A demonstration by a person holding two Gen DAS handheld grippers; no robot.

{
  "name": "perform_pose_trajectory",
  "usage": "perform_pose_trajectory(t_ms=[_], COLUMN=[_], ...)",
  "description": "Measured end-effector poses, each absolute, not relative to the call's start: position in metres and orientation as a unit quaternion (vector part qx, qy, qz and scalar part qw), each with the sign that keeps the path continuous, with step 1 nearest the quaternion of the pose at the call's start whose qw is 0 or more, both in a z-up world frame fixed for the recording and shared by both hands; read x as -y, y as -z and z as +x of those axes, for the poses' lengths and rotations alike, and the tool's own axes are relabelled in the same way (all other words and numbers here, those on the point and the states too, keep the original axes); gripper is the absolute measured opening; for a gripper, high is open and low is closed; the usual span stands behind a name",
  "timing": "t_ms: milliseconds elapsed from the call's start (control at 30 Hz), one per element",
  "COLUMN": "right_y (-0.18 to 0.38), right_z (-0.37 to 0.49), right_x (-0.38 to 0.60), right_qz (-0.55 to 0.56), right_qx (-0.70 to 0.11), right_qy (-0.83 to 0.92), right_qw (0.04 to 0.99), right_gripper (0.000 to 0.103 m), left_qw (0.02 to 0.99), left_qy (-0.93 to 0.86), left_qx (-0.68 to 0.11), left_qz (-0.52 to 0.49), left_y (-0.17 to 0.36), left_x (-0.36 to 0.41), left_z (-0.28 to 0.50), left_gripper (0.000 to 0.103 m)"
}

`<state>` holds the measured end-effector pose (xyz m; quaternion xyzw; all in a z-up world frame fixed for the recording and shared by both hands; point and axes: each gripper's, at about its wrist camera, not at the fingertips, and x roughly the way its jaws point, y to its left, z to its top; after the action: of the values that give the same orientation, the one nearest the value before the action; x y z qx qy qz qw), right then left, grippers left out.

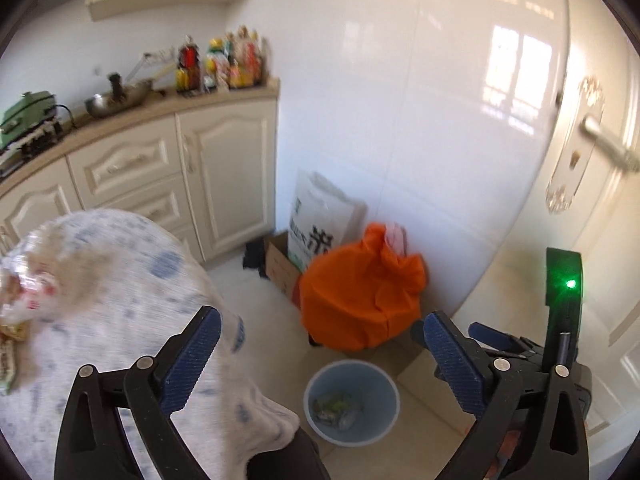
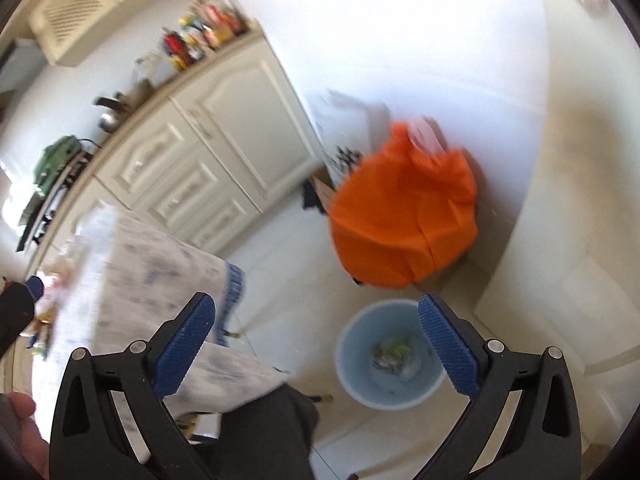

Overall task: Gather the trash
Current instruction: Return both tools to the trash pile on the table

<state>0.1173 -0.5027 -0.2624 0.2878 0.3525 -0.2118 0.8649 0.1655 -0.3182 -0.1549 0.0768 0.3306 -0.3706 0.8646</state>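
Note:
A light blue bin (image 1: 352,404) stands on the floor below both grippers, with crumpled wrappers (image 1: 336,410) lying in its bottom. My left gripper (image 1: 320,316) hangs above it, jaws wide and nothing between them. My right gripper (image 2: 316,300) is open and empty too, and its right finger partly covers the bin (image 2: 390,360). More wrappers and trash (image 1: 16,320) lie blurred on the blue-patterned tablecloth (image 1: 120,280) at the left. The right gripper's body with a green light (image 1: 564,300) shows at the right of the left wrist view.
An orange bag (image 1: 360,292) sits behind the bin against the white wall, beside a white sack (image 1: 320,216) and a cardboard box (image 1: 280,264). Cream cabinets (image 1: 224,176) with bottles and a pan stand at the left. A door handle (image 1: 604,140) is at the right. A dark trouser leg (image 2: 260,432) is near.

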Motion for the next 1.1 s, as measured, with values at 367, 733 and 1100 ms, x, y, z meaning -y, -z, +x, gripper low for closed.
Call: perform_pose_trajectory(t_ms=[367,733,1100], right_y=[0.173,0.11,0.082], right_z=[0.143,0.171,0.2], right_x=[0.422,0.321,0.235], right_qz=[0.249,0.191,0.119], right_qx=[-0.288,-0.231,-0.205], right_qy=[0.138,0.052,-0.017], right_qw=[0.914,0.952,0.971], right_gripper=[0.103,0.103,0.103], left_qw=[0.906,0.943,0.97], left_qy=[0.326,0.25,0.141], left_qx=[-0.27,-0.216,-0.189], left_qz=[0.006,-0.038,-0.058], left_y=[0.106,0.082,0.068], left_x=[0.172,0.053,-0.027], left_z=[0.124,0.085,0.064], left_gripper=[0.102,0.102,0.102])
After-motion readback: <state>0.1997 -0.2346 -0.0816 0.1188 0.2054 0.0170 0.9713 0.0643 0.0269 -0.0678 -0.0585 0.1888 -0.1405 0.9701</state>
